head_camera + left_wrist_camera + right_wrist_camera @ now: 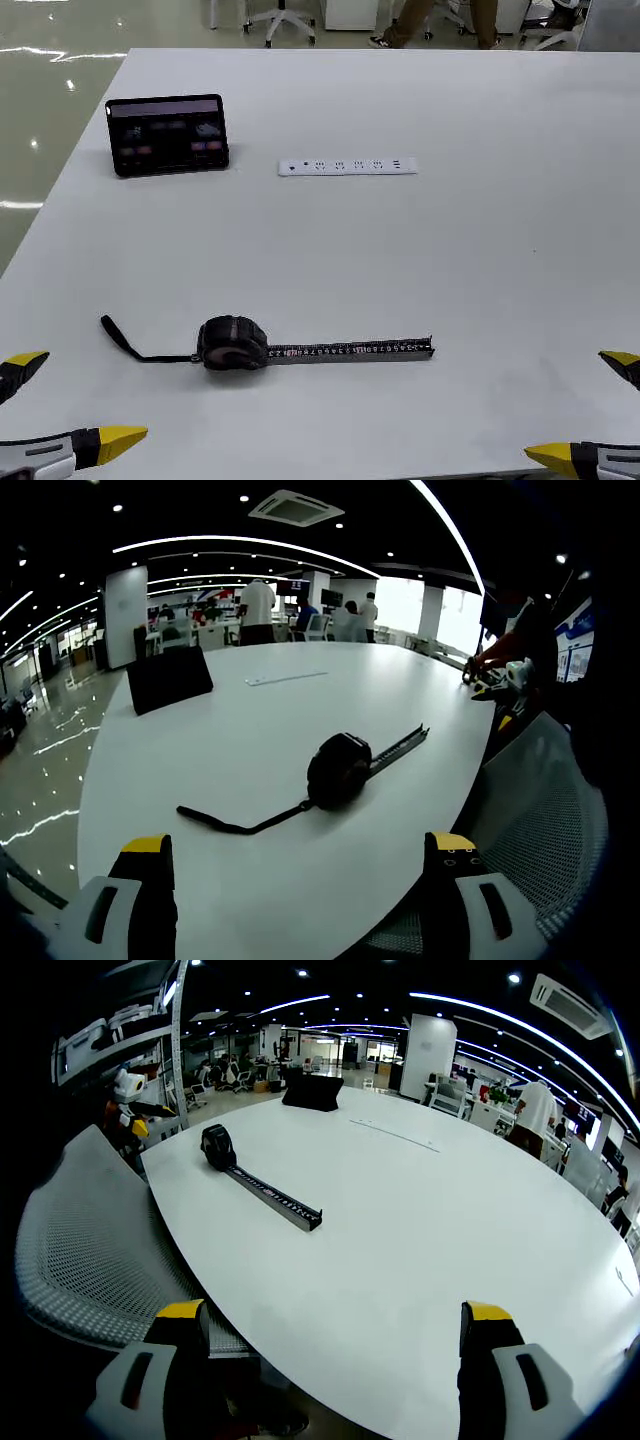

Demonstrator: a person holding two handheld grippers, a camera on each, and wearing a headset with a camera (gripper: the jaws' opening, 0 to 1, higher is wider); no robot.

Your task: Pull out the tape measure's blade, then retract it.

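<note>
Nearest to us, the left gripper (75, 405) sits at the bottom-left of the head view, its yellow-tipped jaws spread wide with nothing between them. The right gripper (585, 410) mirrors it at the bottom-right, just as wide and just as empty. Both hover by the near edge of the white table (480, 260), well apart from the work, and the right gripper view shows a grey mesh chair (80, 1230) just beside that edge. A little further in lies the tape measure (232, 343), its dark case resting on the table in the left half. A black wrist strap (125, 340) trails off to its left, and the blade (350, 350) runs flat along the surface to the right, ending in its hook. From that we judge the first half of the task done: the blade is out and holding its length with neither gripper touching it. We cannot see whether a lock keeps it there. What is left is the retraction, which we think calls for one gripper to steady the case while the blade is released or fed back. Beyond the tape, well apart from it, a white power strip (347, 166) lies mid-table and a dark tablet (167, 134) stands propped toward the far left.
</note>
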